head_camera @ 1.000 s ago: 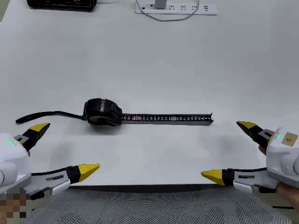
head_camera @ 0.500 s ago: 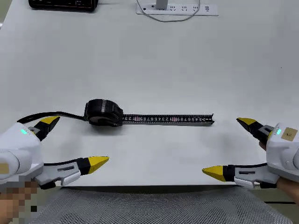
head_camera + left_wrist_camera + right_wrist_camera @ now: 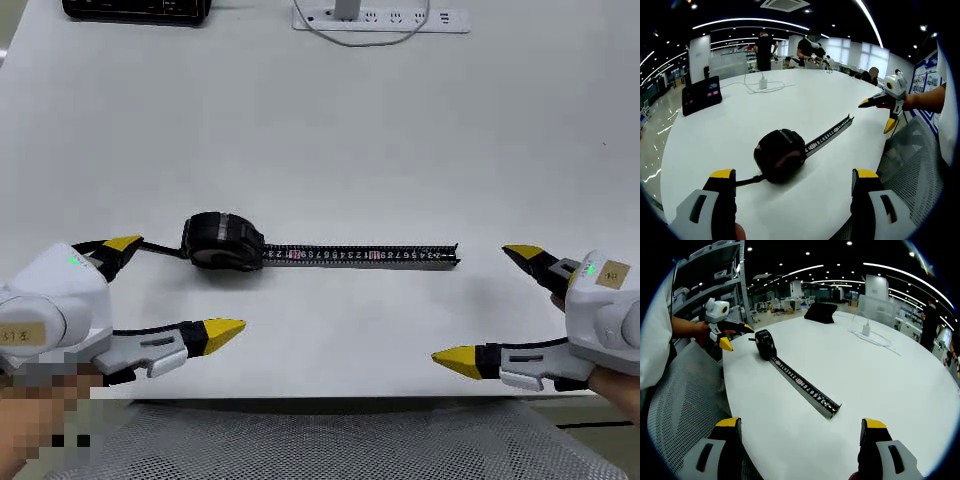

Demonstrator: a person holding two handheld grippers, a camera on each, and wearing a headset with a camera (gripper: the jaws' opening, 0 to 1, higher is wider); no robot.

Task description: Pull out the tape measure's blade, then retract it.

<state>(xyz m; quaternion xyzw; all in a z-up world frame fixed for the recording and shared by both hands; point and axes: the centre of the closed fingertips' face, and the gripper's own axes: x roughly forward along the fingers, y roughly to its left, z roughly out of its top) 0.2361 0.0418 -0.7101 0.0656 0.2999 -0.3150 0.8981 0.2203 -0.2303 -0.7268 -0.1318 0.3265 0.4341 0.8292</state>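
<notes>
Tape measure (image 3: pixel 220 241) lies on the white desk (image 3: pixel 350 130), black case on its side, toward the desk's front edge. Blade (image 3: pixel 360 255) is drawn out flat on the desk and runs from the case to its right; the end hook lies free, touching nothing. Black strap (image 3: pixel 160 246) trails from the case's left side. Left tool (image 3: pixel 178 286): jaws wide apart, holding nothing, just left of and in front of the case; far yellow tip close beside the strap, contact cannot be judged. Right tool (image 3: pixel 480 303): jaws wide apart, holding nothing, well right of the case, just past the blade's end hook, apart from it. Power strip (image 3: pixel 380 17) with white cable sits far behind the case.
</notes>
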